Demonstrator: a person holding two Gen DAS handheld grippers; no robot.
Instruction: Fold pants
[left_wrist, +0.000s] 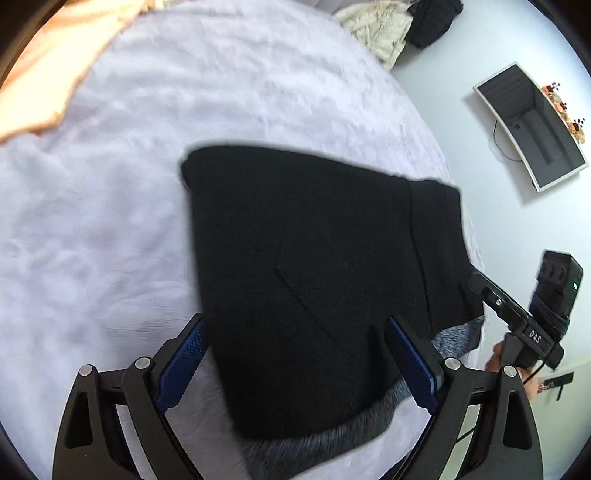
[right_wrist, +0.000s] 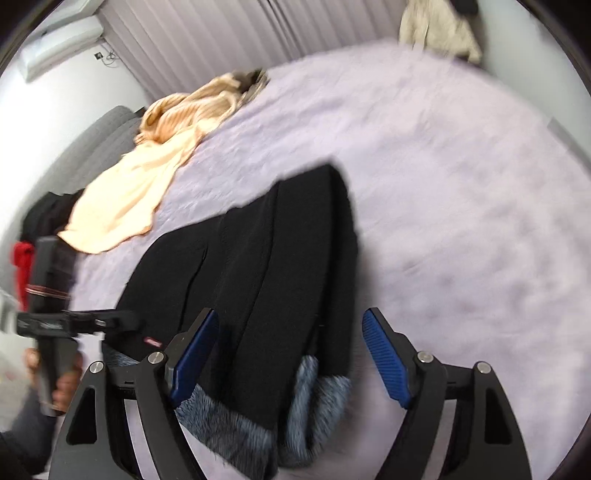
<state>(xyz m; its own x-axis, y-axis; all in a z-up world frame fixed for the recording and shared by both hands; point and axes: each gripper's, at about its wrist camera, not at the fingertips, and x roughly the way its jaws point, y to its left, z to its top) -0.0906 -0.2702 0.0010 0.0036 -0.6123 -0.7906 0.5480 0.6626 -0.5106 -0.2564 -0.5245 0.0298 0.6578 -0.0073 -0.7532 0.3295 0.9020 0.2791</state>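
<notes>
Left gripper (left_wrist: 295, 363) fingers standing wide apart, gripping nothing, hovering over the near end of the black pants (left_wrist: 314, 266). Right gripper (right_wrist: 290, 360) fingers likewise spread and empty, straddling the pants' near right edge. Pants lying folded into a compact stack on the pale bed cover (left_wrist: 110, 221), long axis running away from both pairs of fingers; right gripper looking slightly nearer, though blur is making that uncertain. Matte black knit outside, fuzzy grey fleece lining (right_wrist: 321, 398) peeking out at the near end. Peach garment (right_wrist: 147, 184) lying well apart.
</notes>
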